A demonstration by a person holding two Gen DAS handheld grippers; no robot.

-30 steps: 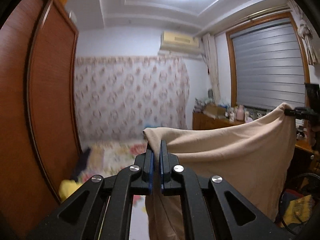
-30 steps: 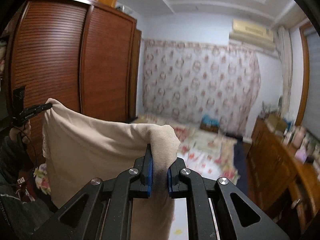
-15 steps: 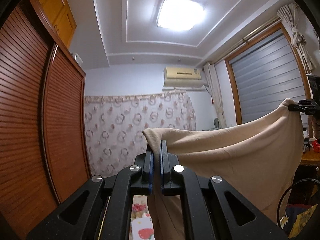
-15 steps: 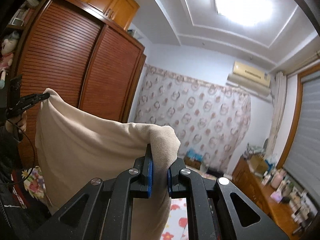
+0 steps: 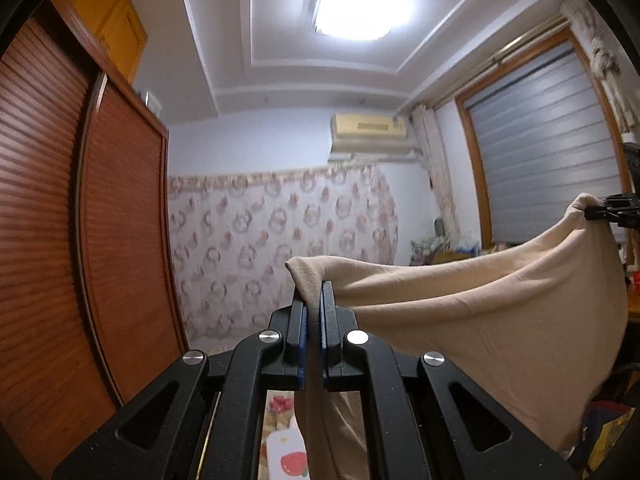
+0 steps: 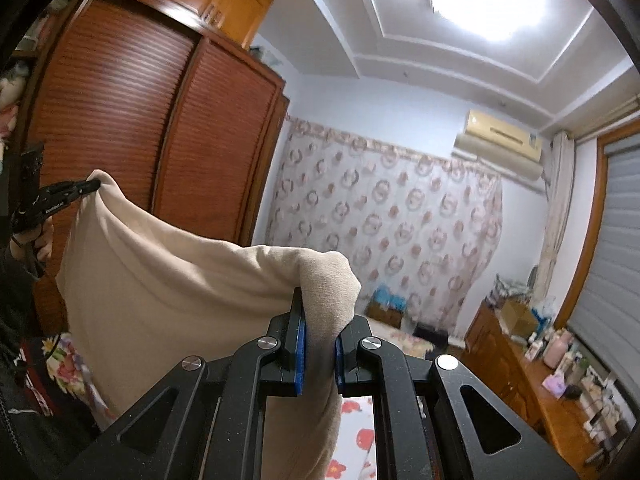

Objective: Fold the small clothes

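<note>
A beige garment (image 5: 492, 320) hangs in the air, stretched between both grippers. My left gripper (image 5: 313, 300) is shut on one top corner; the cloth runs off to the right, where the right gripper (image 5: 592, 212) pinches the other corner. In the right wrist view the right gripper (image 6: 318, 316) is shut on a bunched corner of the beige garment (image 6: 172, 292), and the left gripper (image 6: 94, 186) shows at far left, held by a hand (image 6: 40, 240). The fabric's lower part hangs down behind the gripper bodies.
A brown louvred wardrobe (image 5: 80, 220) fills the left. A flowered curtain (image 5: 280, 248) covers the far wall, with a bed in a floral sheet (image 6: 360, 440) below. At the right stand a wooden dresser with small items (image 6: 540, 364) and a shuttered window (image 5: 548, 140).
Both grippers have risen with the garment between them. The views now show more ceiling and less bed. The grip on each corner is unchanged.
</note>
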